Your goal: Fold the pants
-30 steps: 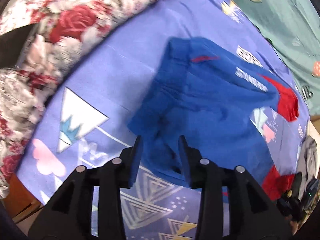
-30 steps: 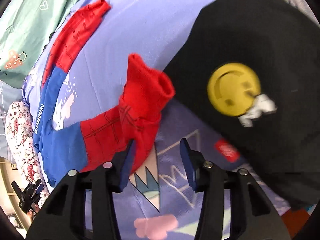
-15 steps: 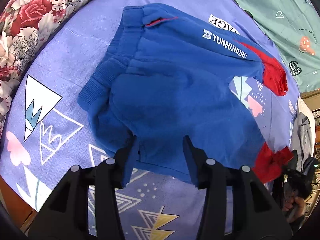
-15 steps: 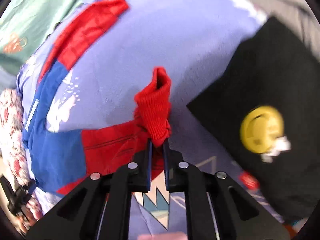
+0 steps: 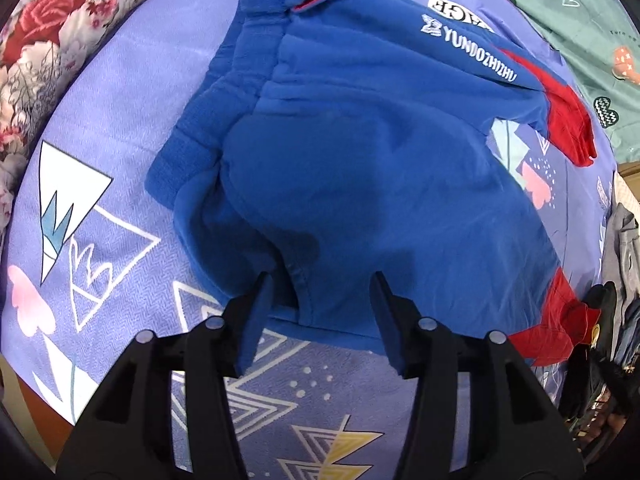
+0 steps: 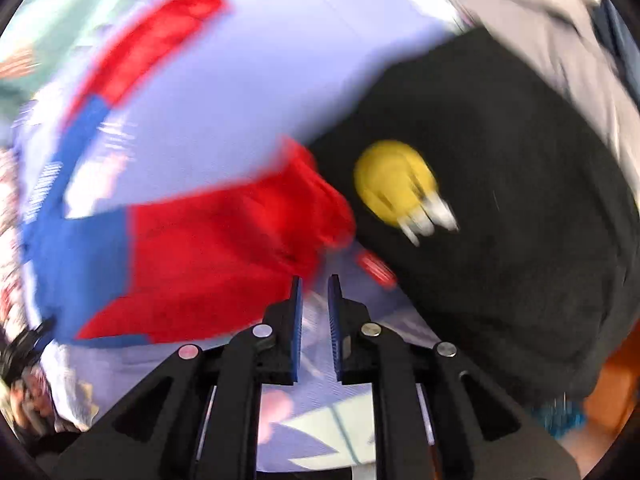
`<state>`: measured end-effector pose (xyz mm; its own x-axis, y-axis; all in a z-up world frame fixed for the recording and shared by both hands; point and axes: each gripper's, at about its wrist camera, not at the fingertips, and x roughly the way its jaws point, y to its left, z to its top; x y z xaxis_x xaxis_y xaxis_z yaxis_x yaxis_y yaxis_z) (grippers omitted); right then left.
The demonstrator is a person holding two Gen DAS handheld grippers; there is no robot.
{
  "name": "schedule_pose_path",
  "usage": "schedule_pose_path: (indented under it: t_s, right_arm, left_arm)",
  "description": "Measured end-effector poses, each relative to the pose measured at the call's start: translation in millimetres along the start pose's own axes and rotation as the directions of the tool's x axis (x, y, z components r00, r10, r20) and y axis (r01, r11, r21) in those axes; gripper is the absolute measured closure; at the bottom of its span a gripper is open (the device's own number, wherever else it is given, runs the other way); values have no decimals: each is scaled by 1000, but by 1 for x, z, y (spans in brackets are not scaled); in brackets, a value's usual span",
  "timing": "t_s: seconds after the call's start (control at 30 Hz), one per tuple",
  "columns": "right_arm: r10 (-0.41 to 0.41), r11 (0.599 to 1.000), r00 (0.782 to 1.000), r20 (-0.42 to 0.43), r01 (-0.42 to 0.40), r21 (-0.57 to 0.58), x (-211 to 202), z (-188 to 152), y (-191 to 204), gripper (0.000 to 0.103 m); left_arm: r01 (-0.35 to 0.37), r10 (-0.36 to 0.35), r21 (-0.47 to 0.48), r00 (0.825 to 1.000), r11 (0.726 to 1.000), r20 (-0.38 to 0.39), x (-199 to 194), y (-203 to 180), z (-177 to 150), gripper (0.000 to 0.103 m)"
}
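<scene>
Two grippers work over one pair of blue and red pants (image 5: 360,152) spread on a purple patterned bedsheet (image 5: 120,92). The left gripper (image 5: 322,300) points steeply down at the rumpled seat end of the pants, its jaws apart and opening, with the blue hem edge lying between them but not pressed by the pads. That stance suggests it is lining up to pinch the near edge of the waist end, so the cloth can be lifted for a fold.

The right gripper (image 6: 314,304) shows a narrow gap between its blue pads, and the jaws are opening. The red leg cuff (image 6: 304,200) lies just beyond and to the left of the tips; in this blurred view no cloth appears between the pads, so it looks to have nothing in its grasp.

The waistband lies toward the sheet's far edge, next to a floral quilt (image 5: 48,40); the legs run off toward the side where a green cloth (image 5: 580,20) borders the sheet. A black shirt with a yellow smiley (image 6: 500,200) crowds the leg cuff closely, leaving little free sheet there. Bare sheet nearer the left gripper gives better room for laying the fold down.
</scene>
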<state>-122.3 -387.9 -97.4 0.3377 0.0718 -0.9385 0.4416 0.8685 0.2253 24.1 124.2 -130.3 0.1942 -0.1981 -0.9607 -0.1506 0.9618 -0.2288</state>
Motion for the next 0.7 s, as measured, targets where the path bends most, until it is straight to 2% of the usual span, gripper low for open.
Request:
schedule_pose_path:
  t_s: [0.13,0.17,0.23,0.3,0.33,0.37,0.43,0.47,0.53,0.6,0.7]
  right_arm:
    - [83,996,996,-35,-82,17,30,11,8,90]
    - [84,996,994,-71,-81,47,51,13,2,90]
    - [11,995,996,-91,-2,96,72,15,-12,94]
    - [26,979,993,-112,-3,202,90,16,-29,100]
    - [35,977,993,-115,-10,213,90,17,-29,95]
    - [33,985,992,-125,-11,175,86,20,-20,91]
    - [42,995,993,-108,-32,99,74,26,-4,82]
    - [62,997,996,-70,-58,55,62,33,5,77]
    - [75,997,997,13,-76,13,43,45,16,50]
    - [66,998,994,85,-66,0,31,61,22,44]
    - [81,996,989,125,-84,17,35,90,25,41]
  left_arm:
    - [11,-11,37,1000,999,5,2,-13,3,49]
    - [18,-19,43,1000,999,7,3,-15,3,49]
    - [24,-25,63,1000,998,16,6,-17,4,45]
    - [0,-1,73,1000,997,19,12,-15,4,42]
    - [-24,24,72,1000,997,-4,20,-13,5,42]
    - [-30,31,67,999,997,-20,24,-10,5,42]
    - [-7,8,45,1000,999,-22,23,-5,7,42]
    - [4,-4,37,1000,999,-10,19,-3,8,42]
    - [30,-31,34,999,999,27,7,-2,16,40]
    - [31,-33,35,997,999,65,-4,-2,24,33]
    - [22,-25,23,994,999,104,-16,-5,39,32]
